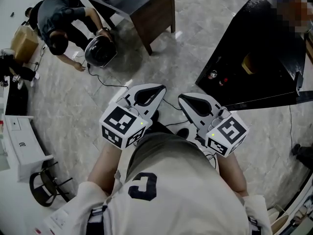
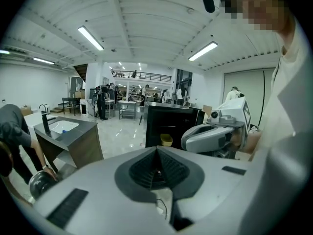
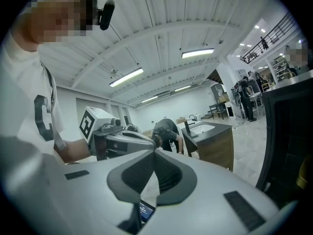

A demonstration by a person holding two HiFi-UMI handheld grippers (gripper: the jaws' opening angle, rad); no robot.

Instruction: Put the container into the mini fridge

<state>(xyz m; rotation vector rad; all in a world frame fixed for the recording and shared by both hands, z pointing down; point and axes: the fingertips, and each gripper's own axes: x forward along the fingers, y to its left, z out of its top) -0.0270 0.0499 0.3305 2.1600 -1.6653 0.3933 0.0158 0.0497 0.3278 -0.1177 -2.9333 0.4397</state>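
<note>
A black mini fridge [image 1: 254, 43] stands on the floor ahead to the right. A yellow container [image 1: 248, 62] shows in its dark front, low down; the left gripper view shows the yellow container [image 2: 166, 139] against the fridge [image 2: 171, 124] too. Both grippers are held close to the person's chest, well short of the fridge. My left gripper [image 1: 160, 87] has its jaws together with nothing between them, as its own view shows at the left gripper [image 2: 157, 150]. My right gripper [image 1: 182, 98] sits beside it, also shut and empty, as the right gripper [image 3: 154, 153] shows in its own view.
A wooden desk with a sink top [image 1: 146, 9] stands ahead. To its left a person [image 1: 58, 18] crouches over a round black object [image 1: 100, 50], with a cable [image 1: 105, 83] trailing on the floor. White cabinets [image 1: 19, 141] and a black stool [image 1: 46, 185] line the left side.
</note>
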